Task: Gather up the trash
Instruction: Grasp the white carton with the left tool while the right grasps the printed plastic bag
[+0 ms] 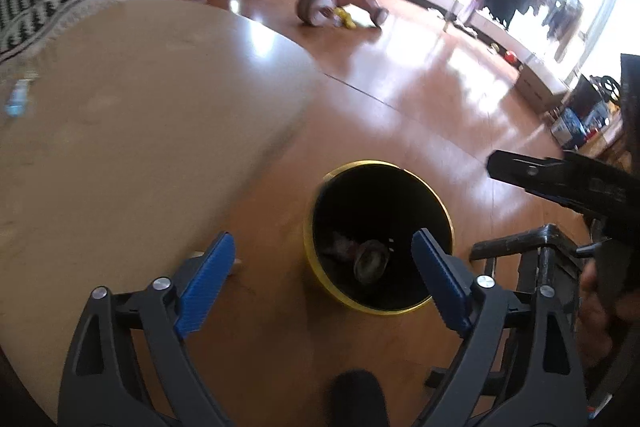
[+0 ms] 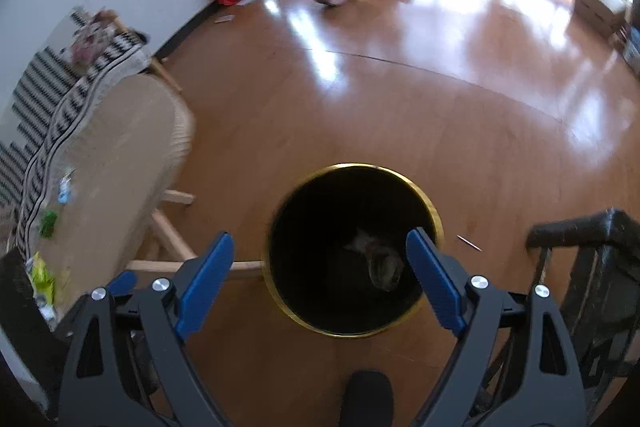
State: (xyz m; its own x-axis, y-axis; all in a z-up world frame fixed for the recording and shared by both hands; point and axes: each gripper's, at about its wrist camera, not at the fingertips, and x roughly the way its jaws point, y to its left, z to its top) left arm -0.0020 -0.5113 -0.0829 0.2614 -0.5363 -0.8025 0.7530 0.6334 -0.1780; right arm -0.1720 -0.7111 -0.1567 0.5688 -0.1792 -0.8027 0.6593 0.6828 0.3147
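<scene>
Both grippers hang above the black, gold-rimmed bin, which stands on the wood floor just beside the low beige table. The left gripper has its blue fingers spread wide with nothing between them, and the right gripper is likewise spread and empty, looking nearly straight down into the bin's mouth. Inside the bin, at the bottom, lie a few crumpled pieces of trash, dim and hard to identify. This looks like the moment at the bin with the load already dropped, so the step in hand is probably turning away to fetch more. More litter sits on the table to the left of the bin: yellow-green wrappers, a small green piece and a pale blue scrap, all well apart from the bin. A thin stick lies on the floor just to the right of the bin. The next move likely calls for swinging one gripper leftward from the bin to the table and lowering its spread fingers around a wrapper; flat, flimsy packets will probably need a pinch at an edge.
</scene>
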